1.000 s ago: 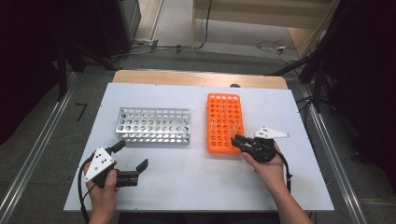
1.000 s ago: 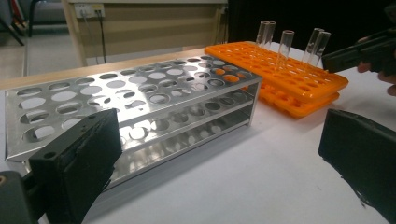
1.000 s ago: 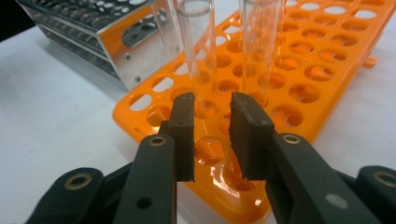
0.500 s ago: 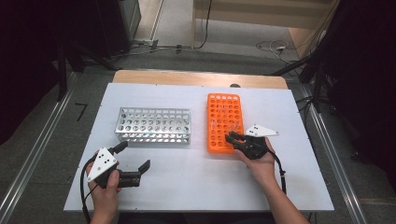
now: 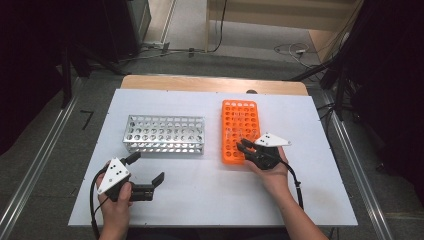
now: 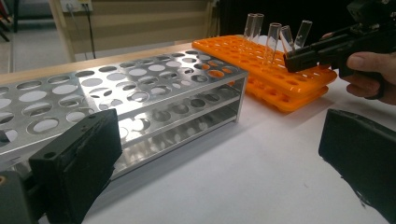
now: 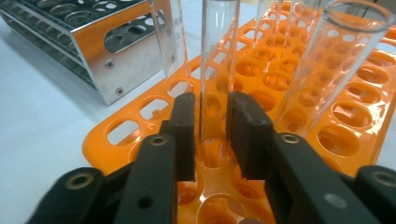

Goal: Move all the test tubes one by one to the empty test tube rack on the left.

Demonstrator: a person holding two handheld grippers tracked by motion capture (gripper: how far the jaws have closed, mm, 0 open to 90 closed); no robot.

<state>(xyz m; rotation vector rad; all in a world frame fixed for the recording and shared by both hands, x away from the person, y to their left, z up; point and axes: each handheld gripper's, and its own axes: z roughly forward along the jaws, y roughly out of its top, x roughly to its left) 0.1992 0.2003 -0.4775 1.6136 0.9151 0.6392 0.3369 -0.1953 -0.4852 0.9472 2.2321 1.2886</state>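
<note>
Now the right gripper point(image 7: 210, 135), low in the frame, has closed on a glass tube point(image 7: 218, 56) in the orange rack point(image 7: 355, 121), ready to lift; the left gripper point(image 6: 219, 158) gapes empty.

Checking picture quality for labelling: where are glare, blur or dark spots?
High view: soft and grainy, surroundings dark, table evenly lit. Left gripper view: glare on the metal rack, near fingers blurred. Right gripper view: clear tube sharp, reflective.

Left hand-held gripper point(image 5: 147, 176) sits low at the near left, jaws spread wide, nothing between them, the hand point(image 5: 116, 205) wrapped round its body. Right hand-held gripper point(image 5: 243, 146) reaches forward from the right hand point(image 5: 272, 172), forearm angled in, jaws nearly together and pinching a tube point(image 7: 215, 60).
</note>
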